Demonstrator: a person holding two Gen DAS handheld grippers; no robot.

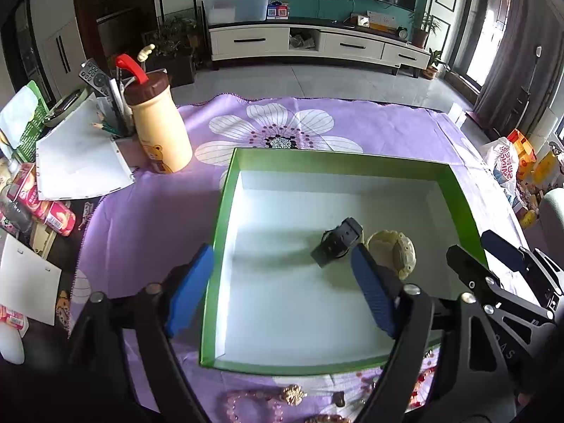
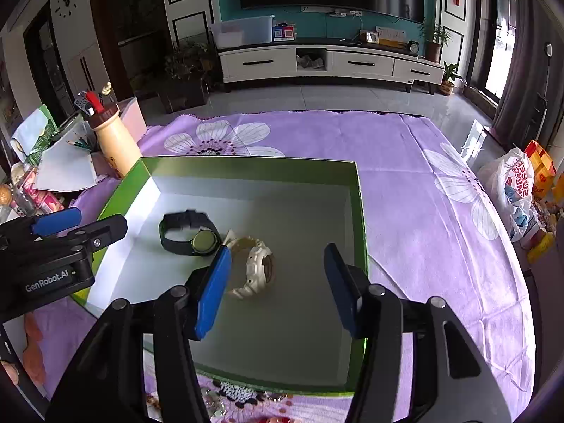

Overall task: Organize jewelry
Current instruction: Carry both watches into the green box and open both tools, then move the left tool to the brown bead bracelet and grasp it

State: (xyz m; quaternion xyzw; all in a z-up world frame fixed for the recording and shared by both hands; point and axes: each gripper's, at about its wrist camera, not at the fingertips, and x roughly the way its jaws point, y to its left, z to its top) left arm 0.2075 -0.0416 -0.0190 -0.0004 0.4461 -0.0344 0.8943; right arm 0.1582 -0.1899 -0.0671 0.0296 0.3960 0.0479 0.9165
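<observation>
A green-walled box (image 1: 338, 158) with a white floor sits on the purple flowered cloth. Inside lie a black watch (image 1: 336, 243) and a cream watch (image 1: 393, 252), side by side; both also show in the right wrist view, the black watch (image 2: 187, 234) and the cream watch (image 2: 255, 268). My left gripper (image 1: 282, 257) is open and empty above the box's left part. My right gripper (image 2: 276, 259) is open and empty above the cream watch. Bead bracelets and a gold piece (image 1: 294, 394) lie on the cloth in front of the box.
A cream bottle with a red cap (image 1: 158, 123) stands left of the box beside a pen holder (image 1: 116, 120), papers (image 1: 77, 162) and snack packs. A plastic bag (image 2: 511, 190) lies at the table's right edge. The right gripper shows in the left wrist view (image 1: 493, 257).
</observation>
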